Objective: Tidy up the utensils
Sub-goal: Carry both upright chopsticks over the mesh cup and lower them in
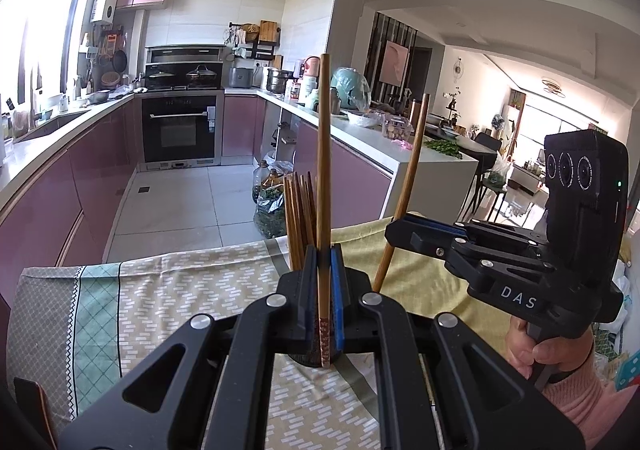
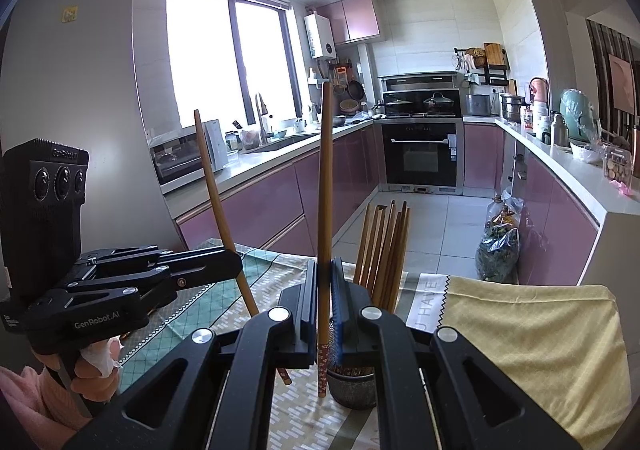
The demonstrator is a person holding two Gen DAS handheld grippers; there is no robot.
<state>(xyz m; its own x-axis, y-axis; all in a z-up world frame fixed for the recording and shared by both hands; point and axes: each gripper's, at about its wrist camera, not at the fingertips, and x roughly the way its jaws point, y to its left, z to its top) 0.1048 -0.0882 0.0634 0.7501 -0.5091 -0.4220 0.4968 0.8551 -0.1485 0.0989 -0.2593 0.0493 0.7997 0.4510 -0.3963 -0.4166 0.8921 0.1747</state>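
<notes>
My left gripper is shut on one upright wooden chopstick, whose patterned tip pokes out below the pads. To its right, my right gripper clamps a second chopstick, leaning slightly. The right wrist view has my right gripper shut on that chopstick. Just behind and under it stands a metal mesh holder with several chopsticks in it. The left gripper is at the left with its tilted chopstick.
The table carries a patterned green and beige tablecloth and a yellow cloth on the right. A person's hand in a pink sleeve holds the right gripper's handle. Beyond the table edge lie the kitchen floor, pink cabinets and bags.
</notes>
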